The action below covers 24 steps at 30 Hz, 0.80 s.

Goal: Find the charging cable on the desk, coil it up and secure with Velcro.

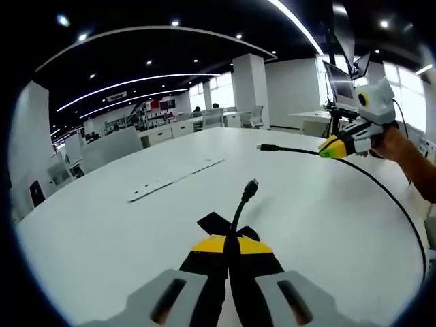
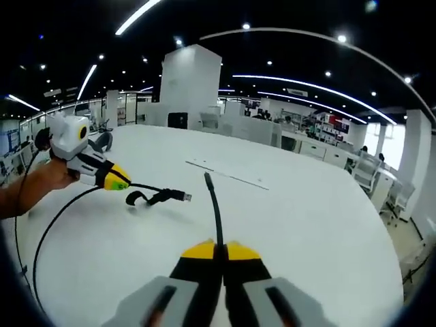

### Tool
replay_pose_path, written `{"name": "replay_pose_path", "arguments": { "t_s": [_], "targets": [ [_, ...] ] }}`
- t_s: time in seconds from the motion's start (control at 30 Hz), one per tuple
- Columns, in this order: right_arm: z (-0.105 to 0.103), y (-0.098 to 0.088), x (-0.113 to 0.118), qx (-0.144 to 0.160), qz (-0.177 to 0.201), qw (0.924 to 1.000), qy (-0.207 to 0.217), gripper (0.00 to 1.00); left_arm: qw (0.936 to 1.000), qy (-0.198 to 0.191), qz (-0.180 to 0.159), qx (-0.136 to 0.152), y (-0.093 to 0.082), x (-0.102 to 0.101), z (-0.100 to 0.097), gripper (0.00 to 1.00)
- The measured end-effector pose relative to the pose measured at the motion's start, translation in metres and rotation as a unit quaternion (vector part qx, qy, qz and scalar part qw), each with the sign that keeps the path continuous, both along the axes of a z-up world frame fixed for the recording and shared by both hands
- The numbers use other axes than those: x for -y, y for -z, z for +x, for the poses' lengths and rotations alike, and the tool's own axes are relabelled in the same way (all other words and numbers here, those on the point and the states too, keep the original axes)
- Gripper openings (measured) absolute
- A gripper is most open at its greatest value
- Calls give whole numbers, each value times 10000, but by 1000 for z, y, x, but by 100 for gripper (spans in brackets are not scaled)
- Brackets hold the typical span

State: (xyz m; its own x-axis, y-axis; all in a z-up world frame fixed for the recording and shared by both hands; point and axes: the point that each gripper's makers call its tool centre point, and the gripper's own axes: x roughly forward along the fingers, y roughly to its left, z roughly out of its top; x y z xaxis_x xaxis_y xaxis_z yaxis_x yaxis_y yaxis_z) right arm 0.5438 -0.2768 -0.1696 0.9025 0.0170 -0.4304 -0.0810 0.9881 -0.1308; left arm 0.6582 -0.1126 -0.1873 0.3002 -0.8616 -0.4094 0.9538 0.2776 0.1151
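The white desk (image 1: 327,225) ran wide and bare ahead of both sets of jaws, its far edge well off, w/ chairs beyond. The left gripper (image 1: 231,246) had its jaws clamped on the black charging cable (image 1: 240,208) near one plug end, which poked up just fwd of the tips; a Velcro strap (image 1: 212,222) lay at the tips. The right gripper (image 2: 216,251) was likewise closed on the cable, its other end jutting fwd. The cable's slack looped wide between them.
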Motion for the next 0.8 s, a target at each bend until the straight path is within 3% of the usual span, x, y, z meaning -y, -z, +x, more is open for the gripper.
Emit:
{"name": "replay_pose_path", "arguments": {
  "t_s": [0.07, 0.13, 0.2, 0.23, 0.43, 0.8],
  "targets": [
    [2, -4, -3, 67, -131, 9998, -112, 3, 10000, 33, 1, 10, -1, 0, 2, 4],
    [0, 2, -4, -250, -28, 9997, -64, 3, 10000, 55, -10, -10, 0, 0, 3, 4],
    [9, -7, -16, -432, 463, 9979, -142, 3, 10000, 76, -20, -35, 0, -1, 3, 4],
    [11, -14, -15, -310, 160, 9993, -122, 3, 9999, 84, -33, -47, 1, -1, 3, 4],
    [23, -20, -36, -415, 88, 9984, -373, 3, 9999, 113, -45, -81, 2, -6, 9, 4],
    [45, -8, -61, -612, 137, 9926, -1042, 4, 9994, 334, -20, 22, -2, -11, 12, 4]
  ]
}}
